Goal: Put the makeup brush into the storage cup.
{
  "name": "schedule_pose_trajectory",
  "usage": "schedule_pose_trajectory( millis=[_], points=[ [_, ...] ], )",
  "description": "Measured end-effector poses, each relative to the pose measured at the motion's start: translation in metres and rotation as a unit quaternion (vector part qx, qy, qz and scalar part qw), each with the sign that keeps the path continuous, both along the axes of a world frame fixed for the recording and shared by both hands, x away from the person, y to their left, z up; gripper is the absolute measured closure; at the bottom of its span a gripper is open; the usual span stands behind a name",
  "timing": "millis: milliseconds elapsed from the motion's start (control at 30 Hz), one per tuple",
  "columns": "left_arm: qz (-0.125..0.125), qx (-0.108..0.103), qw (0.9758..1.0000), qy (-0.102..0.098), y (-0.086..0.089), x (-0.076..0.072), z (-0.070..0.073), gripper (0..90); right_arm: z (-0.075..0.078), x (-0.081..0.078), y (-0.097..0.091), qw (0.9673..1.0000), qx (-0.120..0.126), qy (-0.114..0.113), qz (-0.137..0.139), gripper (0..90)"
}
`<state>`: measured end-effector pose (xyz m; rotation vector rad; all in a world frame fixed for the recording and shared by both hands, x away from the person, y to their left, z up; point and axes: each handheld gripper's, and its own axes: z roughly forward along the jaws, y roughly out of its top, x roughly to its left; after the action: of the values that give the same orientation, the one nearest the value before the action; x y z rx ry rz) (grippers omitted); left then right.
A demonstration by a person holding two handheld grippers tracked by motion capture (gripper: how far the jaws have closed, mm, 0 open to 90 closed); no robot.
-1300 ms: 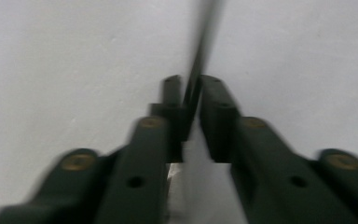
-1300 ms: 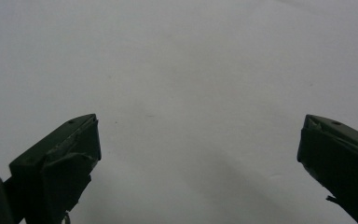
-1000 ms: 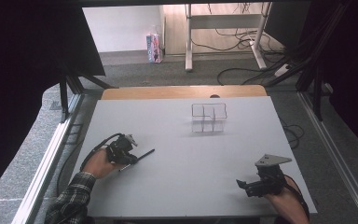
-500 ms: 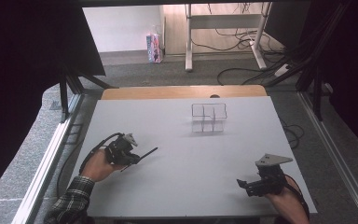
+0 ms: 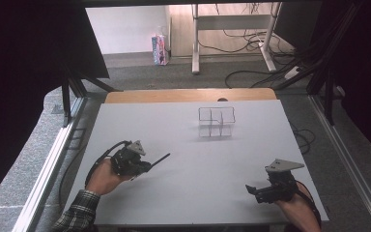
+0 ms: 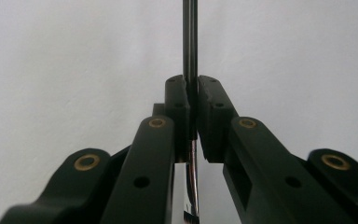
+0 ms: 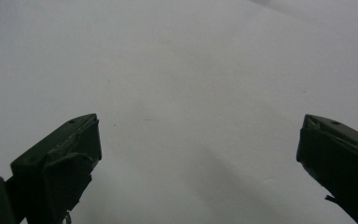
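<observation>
My left gripper (image 5: 144, 167) is at the table's left, held by a hand in a plaid sleeve. Its jaws are shut on a thin dark rod (image 5: 161, 158) that sticks out to the upper right above the white tabletop (image 5: 183, 140). In the left gripper view the rod (image 6: 189, 42) runs straight up between the closed pads of the left gripper (image 6: 191, 93). My right gripper (image 5: 252, 190) rests low at the front right, its jaws pointing left. In its own view the right gripper (image 7: 198, 135) is open with bare tabletop between the jaws.
A small clear compartment box (image 5: 216, 122) stands at the table's middle back. A wooden strip (image 5: 188, 95) borders the far edge. Metal rails run along both sides, with cables and desk legs on the floor beyond.
The left gripper has risen and shifted a little to the right and away, carrying the rod. The right gripper has kept still.
</observation>
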<state>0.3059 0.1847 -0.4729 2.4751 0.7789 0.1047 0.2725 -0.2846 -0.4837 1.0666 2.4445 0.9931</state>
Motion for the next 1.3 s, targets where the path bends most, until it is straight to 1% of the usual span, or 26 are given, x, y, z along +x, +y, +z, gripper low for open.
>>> schedule_pose_trajectory(
  millis=[67, 100, 233, 433, 567, 700, 767, 800, 833, 900, 933, 967, 1000, 1033, 1100, 1133, 1233, 1300],
  points=[
    [-0.001, -0.003, 1.0000, -0.002, -0.001, -0.002, -0.001, 83.8, 0.001, 0.000, 0.000, 1.0000, 0.002, -0.001, 0.000, 0.0],
    [-0.001, -0.009, 1.0000, -0.002, -0.002, -0.005, -0.002, 83.8, 0.001, 0.000, 0.000, 1.0000, 0.004, -0.002, 0.000, 0.0],
    [-0.001, -0.013, 0.9999, -0.006, -0.004, -0.010, -0.003, 83.7, 0.001, -0.001, 0.000, 1.0000, 0.006, -0.004, 0.001, 0.0],
    [-0.004, -0.023, 0.9996, -0.015, -0.010, -0.020, -0.003, 83.7, 0.003, -0.001, 0.000, 0.9998, 0.018, -0.002, -0.001, 0.0],
    [-0.006, -0.027, 0.9995, -0.015, -0.012, -0.025, -0.002, 83.6, 0.003, -0.001, 0.000, 0.9998, 0.018, -0.004, -0.001, 0.0],
    [-0.009, -0.033, 0.9992, -0.019, -0.016, -0.035, 0.000, 83.6, 0.005, -0.002, 0.000, 0.9999, 0.008, -0.006, 0.004, 0.0],
    [-0.008, -0.035, 0.9991, -0.020, -0.017, -0.037, -0.001, 83.6, 0.005, -0.002, 0.001, 0.9999, 0.009, -0.004, 0.005, 0.0],
    [-0.008, -0.041, 0.9989, -0.022, -0.018, -0.041, -0.001, 83.6, 0.006, -0.002, 0.002, 0.9999, 0.007, -0.003, 0.010, 0.3],
    [-0.008, -0.041, 0.9989, -0.022, -0.018, -0.041, -0.001, 83.5, 0.006, -0.002, 0.002, 0.9999, 0.004, -0.004, 0.013, 0.3],
    [-0.008, -0.046, 0.9986, -0.024, -0.019, -0.046, -0.001, 83.5, 0.006, -0.002, 0.002, 0.9999, 0.002, -0.003, 0.015, 0.7],
    [-0.012, -0.045, 0.9986, -0.026, -0.022, -0.049, -0.002, 83.5, 0.007, -0.003, 0.003, 0.9997, 0.005, -0.003, 0.024, 2.1],
    [-0.012, -0.045, 0.9986, -0.026, -0.022, -0.049, -0.002, 83.5, 0.007, -0.003, 0.003, 0.9997, 0.005, -0.003, 0.024, 2.1],
    [-0.014, -0.044, 0.9985, -0.030, -0.024, -0.053, -0.002, 83.5, 0.007, -0.003, 0.004, 0.9995, 0.008, -0.003, 0.031, 2.4],
    [-0.016, -0.047, 0.9983, -0.030, -0.026, -0.054, -0.002, 83.5, 0.007, -0.003, 0.005, 0.9994, 0.008, -0.003, 0.033, 2.4],
    [-0.017, -0.048, 0.9982, -0.031, -0.027, -0.056, -0.002, 83.5, 0.007, -0.003, 0.006, 0.9994, 0.007, -0.004, 0.035, 2.4],
    [-0.022, -0.046, 0.9981, -0.033, -0.029, -0.058, -0.002, 83.5, 0.007, -0.004, 0.007, 0.9993, 0.005, -0.005, 0.037, 2.3],
    [-0.025, -0.042, 0.9982, -0.036, -0.031, -0.060, -0.003, 83.4, 0.008, -0.004, 0.007, 0.9992, 0.005, -0.005, 0.038, 2.0],
    [-0.027, -0.044, 0.9980, -0.037, -0.033, -0.062, -0.003, 83.5, 0.008, -0.004, 0.008, 0.9992, 0.009, -0.002, 0.039, 1.8]
  ],
)
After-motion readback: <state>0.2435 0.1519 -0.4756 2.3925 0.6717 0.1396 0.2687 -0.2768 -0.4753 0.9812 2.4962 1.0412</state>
